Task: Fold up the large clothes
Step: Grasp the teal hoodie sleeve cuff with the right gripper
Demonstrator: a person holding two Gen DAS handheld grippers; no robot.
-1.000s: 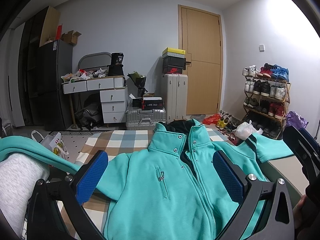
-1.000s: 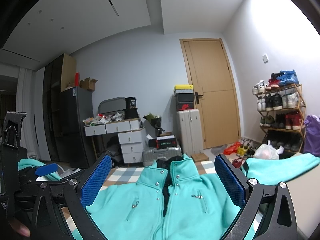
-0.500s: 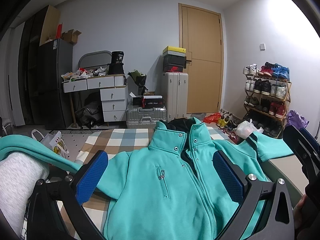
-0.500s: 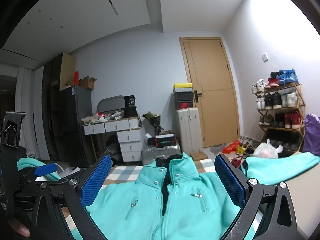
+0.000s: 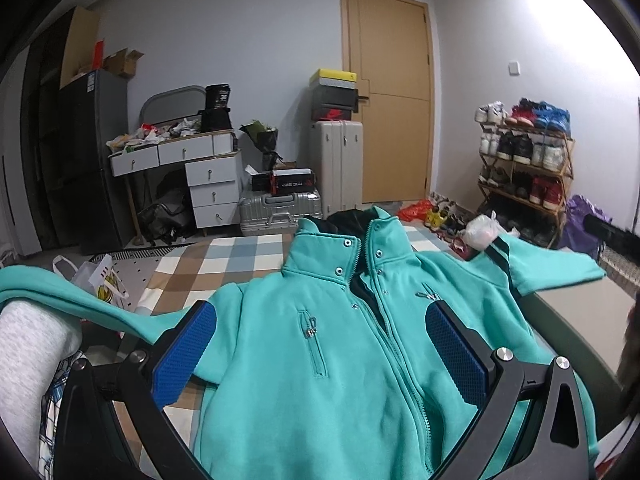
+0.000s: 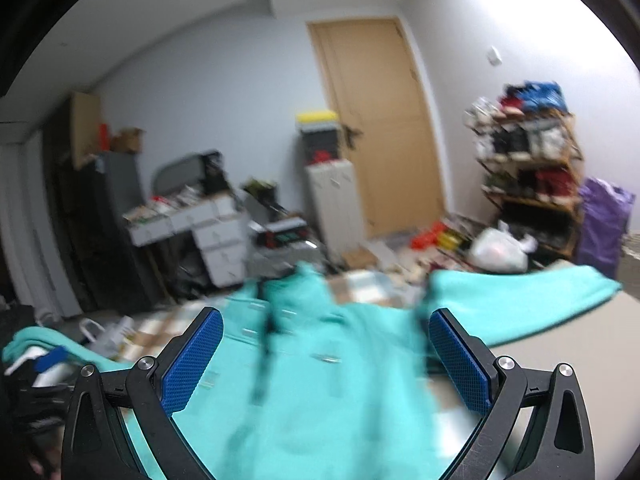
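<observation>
— On the checked cloth over the counter, that's where the teal zip jacket lies: front up, zip partly undone at the neck, dark lining showing inside the collar.

— Which way does it point?

— Collar away from the person, toward the door and the suitcases; hem toward them. So its long axis runs from the holder straight out into the room, zip line right down the middle. The sleeves go crosswise: the one on the jacket's right-hand side in view reaches out across the bare counter, and the other sleeve drapes off the left edge over something pale grey.

— Why spread it like that?

— I'd say to have it flat and symmetrical, so each sleeve can be brought in over the body before the fold.

— And the claws?

— The left claw hangs above the chest, blue pads spread wide, holding nothing. The right claw is likewise spread and empty, low over the jacket; its view is smeared with motion, so it's on the move, and I can't tell whether it touches the fabric.

— Anything else about?

— A shoe rack on the right wall, white drawers and a dark fridge to the left.
</observation>
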